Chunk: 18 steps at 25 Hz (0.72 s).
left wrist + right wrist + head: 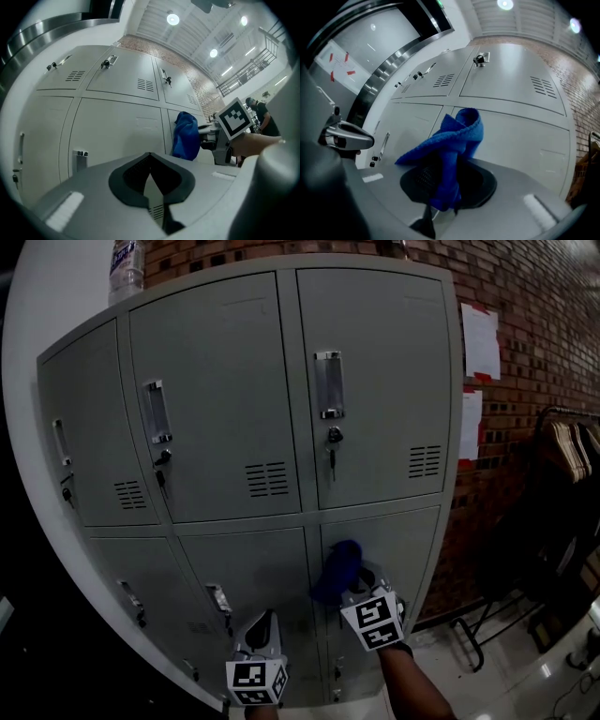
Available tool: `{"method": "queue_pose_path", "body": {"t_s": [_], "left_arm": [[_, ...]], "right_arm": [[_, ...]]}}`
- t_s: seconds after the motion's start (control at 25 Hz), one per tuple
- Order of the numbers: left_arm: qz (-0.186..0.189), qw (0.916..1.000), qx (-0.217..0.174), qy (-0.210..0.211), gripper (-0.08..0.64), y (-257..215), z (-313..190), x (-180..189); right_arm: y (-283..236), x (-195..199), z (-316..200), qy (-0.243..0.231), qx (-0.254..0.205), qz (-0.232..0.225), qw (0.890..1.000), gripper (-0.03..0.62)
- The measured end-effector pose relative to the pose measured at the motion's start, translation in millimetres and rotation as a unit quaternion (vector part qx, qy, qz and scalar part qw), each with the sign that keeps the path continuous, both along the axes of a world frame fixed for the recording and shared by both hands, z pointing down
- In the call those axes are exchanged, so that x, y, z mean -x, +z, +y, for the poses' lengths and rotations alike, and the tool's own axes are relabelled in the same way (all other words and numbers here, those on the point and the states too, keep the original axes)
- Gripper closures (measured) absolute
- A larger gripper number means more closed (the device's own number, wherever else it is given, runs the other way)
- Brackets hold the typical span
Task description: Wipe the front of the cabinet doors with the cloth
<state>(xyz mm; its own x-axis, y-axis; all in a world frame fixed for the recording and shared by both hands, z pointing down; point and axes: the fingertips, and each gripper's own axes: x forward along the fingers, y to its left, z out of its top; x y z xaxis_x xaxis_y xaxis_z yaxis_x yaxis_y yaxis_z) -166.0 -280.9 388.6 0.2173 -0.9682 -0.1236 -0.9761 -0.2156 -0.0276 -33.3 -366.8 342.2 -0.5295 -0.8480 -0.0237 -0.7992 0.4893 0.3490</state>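
A grey locker cabinet fills the head view, with upper doors and lower doors. My right gripper is shut on a blue cloth held up against the lower right door. The bunched cloth stands up between the right gripper's jaws, in front of the door. My left gripper hangs beside it, before the lower middle door, shut and holding nothing. The left gripper view shows its jaws closed, the cloth and the right gripper off to the right.
A water bottle stands on top of the cabinet. A key hangs in an upper door's lock. To the right are a brick wall with papers and a rack of hangers.
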Motion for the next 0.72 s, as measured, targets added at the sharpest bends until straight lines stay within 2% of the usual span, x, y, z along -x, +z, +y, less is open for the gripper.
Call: {"method": "queue_pose_path", "body": {"t_s": [0.16, 0.36, 0.52, 0.72], "left_arm": [[0.002, 1.0000, 0.000, 0.002, 0.543, -0.1, -4.5, -3.4], [-0.001, 0.9998, 0.005, 0.017, 0.543, 3.0, -9.7, -19.0], [-0.001, 0.9997, 0.010, 0.024, 0.543, 6.5, -13.3, -32.6], [-0.025, 0.9992, 0.010, 0.030, 0.543, 11.4, -12.9, -51.9]], "right_arm": [[0.6, -23.9, -4.6, 0.016, 0.002, -0.005, 1.000, 0.514], [3.5, -75.4, -12.9, 0.061, 0.001, -0.002, 0.998, 0.514], [6.1, -112.3, -19.8, 0.070, 0.010, -0.031, 0.997, 0.514], [9.7, -155.1, -25.8, 0.092, 0.024, -0.054, 0.994, 0.514]]}}
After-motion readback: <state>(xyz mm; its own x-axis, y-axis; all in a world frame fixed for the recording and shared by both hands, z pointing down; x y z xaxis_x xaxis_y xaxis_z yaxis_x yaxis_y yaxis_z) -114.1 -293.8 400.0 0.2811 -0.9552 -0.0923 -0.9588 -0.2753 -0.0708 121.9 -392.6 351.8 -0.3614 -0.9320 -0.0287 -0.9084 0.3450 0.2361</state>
